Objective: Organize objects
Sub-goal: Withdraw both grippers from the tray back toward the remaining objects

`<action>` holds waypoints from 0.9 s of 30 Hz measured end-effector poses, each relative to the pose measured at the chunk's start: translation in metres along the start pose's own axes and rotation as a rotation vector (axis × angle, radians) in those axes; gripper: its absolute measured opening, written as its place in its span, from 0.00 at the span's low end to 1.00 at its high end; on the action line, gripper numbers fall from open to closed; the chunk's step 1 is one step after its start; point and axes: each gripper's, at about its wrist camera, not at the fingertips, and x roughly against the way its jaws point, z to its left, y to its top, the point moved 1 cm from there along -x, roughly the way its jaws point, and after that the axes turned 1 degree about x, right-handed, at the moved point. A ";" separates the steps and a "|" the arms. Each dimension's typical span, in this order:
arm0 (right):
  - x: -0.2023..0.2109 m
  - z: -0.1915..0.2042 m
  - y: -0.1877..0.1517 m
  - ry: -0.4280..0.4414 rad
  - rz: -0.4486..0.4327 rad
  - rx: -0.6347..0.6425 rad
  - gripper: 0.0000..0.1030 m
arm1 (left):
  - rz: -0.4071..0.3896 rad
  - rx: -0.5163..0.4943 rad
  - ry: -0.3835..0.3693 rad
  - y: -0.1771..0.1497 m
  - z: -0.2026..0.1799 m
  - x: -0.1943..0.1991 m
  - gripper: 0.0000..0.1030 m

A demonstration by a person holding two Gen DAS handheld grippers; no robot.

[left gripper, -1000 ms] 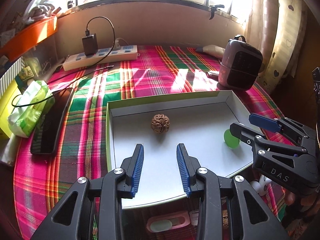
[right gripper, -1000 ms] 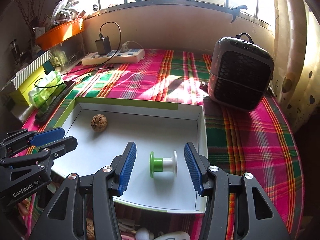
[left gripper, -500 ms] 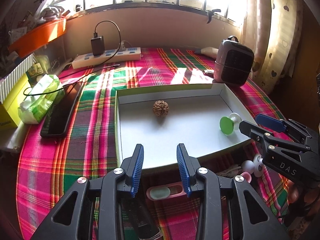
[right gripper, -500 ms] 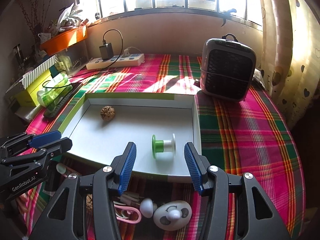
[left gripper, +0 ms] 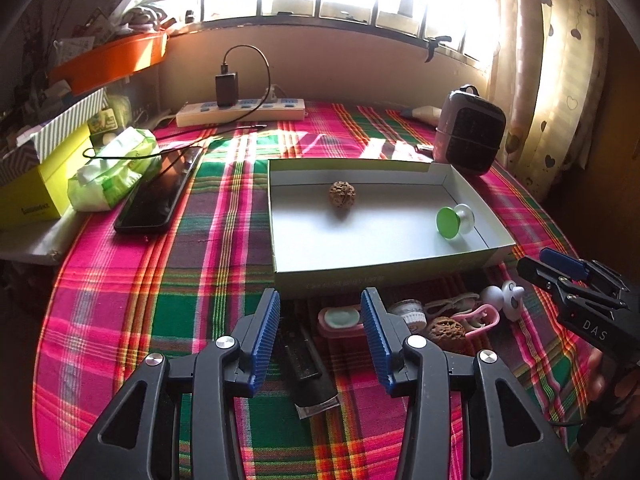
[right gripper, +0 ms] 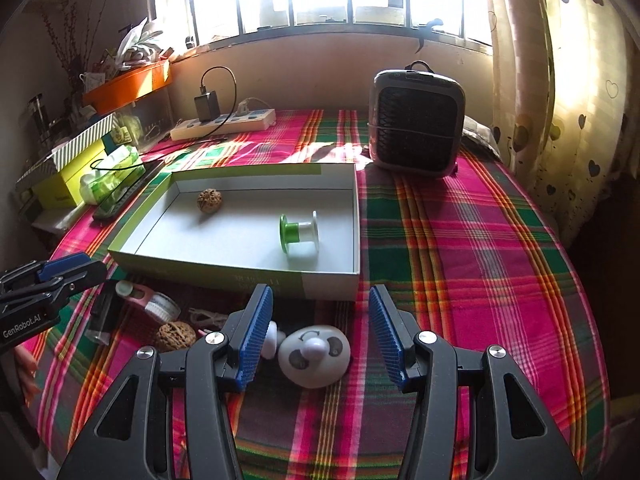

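Observation:
A shallow white box (left gripper: 384,272) (right gripper: 240,270) with green sides lies on the plaid cloth. In it are a walnut (left gripper: 342,194) (right gripper: 209,200) and a green-and-white spool (left gripper: 452,221) (right gripper: 300,234). In front of the box lie a second walnut (left gripper: 444,330) (right gripper: 176,335), a pink case (left gripper: 340,319), a pink clip (left gripper: 482,318), a black bar (left gripper: 306,364) and a white panda-face toy (right gripper: 314,356) (left gripper: 510,294). My left gripper (left gripper: 320,336) (right gripper: 86,266) is open and empty above the black bar. My right gripper (right gripper: 320,336) (left gripper: 532,262) is open and empty above the panda toy.
A grey heater (right gripper: 418,120) stands behind the box at the right. A power strip (left gripper: 240,111) lies by the window wall. A phone (left gripper: 158,196), a tissue pack (left gripper: 112,168) and a yellow box (left gripper: 36,184) sit at the left.
Both grippers have pulled back from over the box toward the near edge of the table. The small objects in front of the box have come into view. The jaws stayed open.

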 end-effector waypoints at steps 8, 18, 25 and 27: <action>0.003 -0.008 -0.013 0.001 0.005 -0.016 0.54 | 0.011 0.026 0.006 -0.017 0.008 0.005 0.44; 0.001 -0.014 -0.022 0.010 0.016 -0.027 0.55 | 0.065 0.021 0.007 -0.031 0.004 -0.007 0.44; -0.002 -0.015 -0.025 0.029 0.030 -0.026 0.55 | 0.094 0.033 0.018 -0.036 0.003 -0.015 0.44; -0.002 -0.014 -0.026 0.035 0.033 -0.020 0.55 | 0.100 0.042 0.022 -0.036 0.006 -0.018 0.44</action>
